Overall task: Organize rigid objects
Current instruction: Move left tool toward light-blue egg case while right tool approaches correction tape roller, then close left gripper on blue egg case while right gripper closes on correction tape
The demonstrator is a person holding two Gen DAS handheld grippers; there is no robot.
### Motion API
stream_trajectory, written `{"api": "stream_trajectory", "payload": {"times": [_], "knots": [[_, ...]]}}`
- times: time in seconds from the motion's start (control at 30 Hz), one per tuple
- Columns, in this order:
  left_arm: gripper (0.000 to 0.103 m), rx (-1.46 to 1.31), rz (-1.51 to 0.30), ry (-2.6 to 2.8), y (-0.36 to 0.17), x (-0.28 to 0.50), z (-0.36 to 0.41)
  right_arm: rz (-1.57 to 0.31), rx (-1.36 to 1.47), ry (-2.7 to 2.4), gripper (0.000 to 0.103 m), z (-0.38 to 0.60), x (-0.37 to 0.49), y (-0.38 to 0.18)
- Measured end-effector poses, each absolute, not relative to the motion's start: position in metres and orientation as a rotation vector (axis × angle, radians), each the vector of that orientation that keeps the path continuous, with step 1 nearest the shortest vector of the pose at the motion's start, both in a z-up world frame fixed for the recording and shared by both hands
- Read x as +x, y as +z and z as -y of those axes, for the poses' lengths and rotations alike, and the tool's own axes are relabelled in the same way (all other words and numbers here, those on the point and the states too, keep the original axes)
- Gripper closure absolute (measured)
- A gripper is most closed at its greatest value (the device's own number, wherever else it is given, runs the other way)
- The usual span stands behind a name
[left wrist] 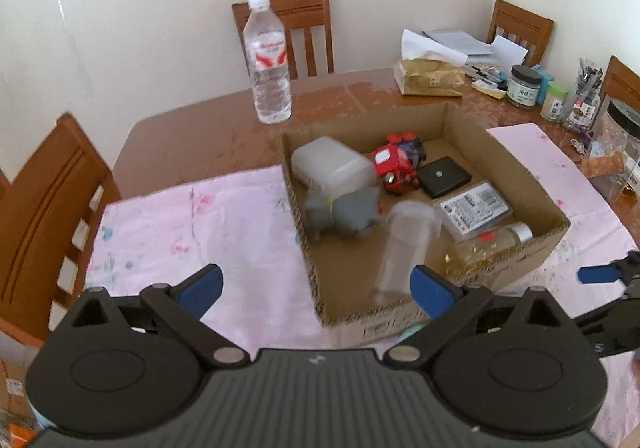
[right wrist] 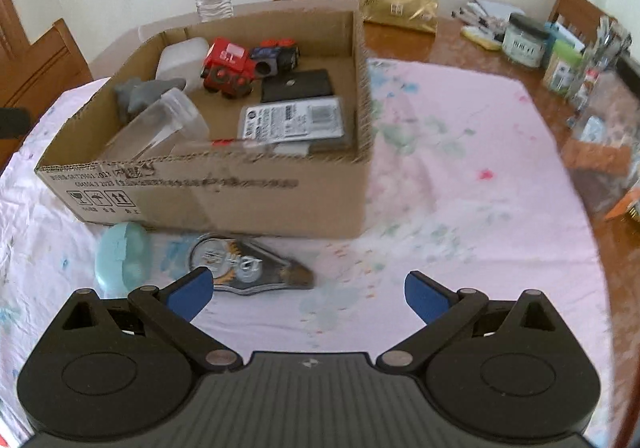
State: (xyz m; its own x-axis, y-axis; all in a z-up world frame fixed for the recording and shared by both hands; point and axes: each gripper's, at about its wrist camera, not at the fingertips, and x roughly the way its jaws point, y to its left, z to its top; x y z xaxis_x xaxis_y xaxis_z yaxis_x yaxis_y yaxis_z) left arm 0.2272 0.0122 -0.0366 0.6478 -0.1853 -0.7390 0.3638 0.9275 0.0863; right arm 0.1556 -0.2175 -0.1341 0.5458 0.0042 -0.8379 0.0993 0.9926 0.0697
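An open cardboard box [left wrist: 360,126] stands on a pink cloth. In it lie a white tub [left wrist: 332,166], a red toy truck [left wrist: 394,166], a black square pad [left wrist: 442,178], a grey toy animal [left wrist: 344,214], a packaged card [left wrist: 474,208] and a gold-filled glass bottle [left wrist: 488,246]. A clear plastic jar [left wrist: 404,244], blurred, leans tilted inside the near wall. My left gripper [left wrist: 318,290] is open over the box's near corner, holding nothing. My right gripper [right wrist: 308,292] is open above the cloth in front of the box [right wrist: 224,196]. A light-blue oval case [right wrist: 124,258] and a blister pack [right wrist: 244,264] lie just beyond its left finger.
A water bottle [left wrist: 268,60] stands behind the box. A tissue pack [left wrist: 428,78], jars [left wrist: 522,86], pens and papers crowd the table's far right. Wooden chairs [left wrist: 44,208] ring the table. Bare pink cloth [right wrist: 460,188] stretches right of the box.
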Motion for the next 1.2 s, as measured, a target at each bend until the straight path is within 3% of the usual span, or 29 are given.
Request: {"api": "stream_trajectory", "payload": {"times": [0.63,1.2], "knots": [[0.003,0.22,-0.901,-0.408,-0.07,0.216,-0.041,-0.942,0.078,-0.215,0.0,0.169,0.164,-0.166],[0.003,0.105,-1.034,-0.295,-0.116,0.201,0.023,-0.936,0.0,-0.049,0.0,0.217,0.149,-0.169]]}}
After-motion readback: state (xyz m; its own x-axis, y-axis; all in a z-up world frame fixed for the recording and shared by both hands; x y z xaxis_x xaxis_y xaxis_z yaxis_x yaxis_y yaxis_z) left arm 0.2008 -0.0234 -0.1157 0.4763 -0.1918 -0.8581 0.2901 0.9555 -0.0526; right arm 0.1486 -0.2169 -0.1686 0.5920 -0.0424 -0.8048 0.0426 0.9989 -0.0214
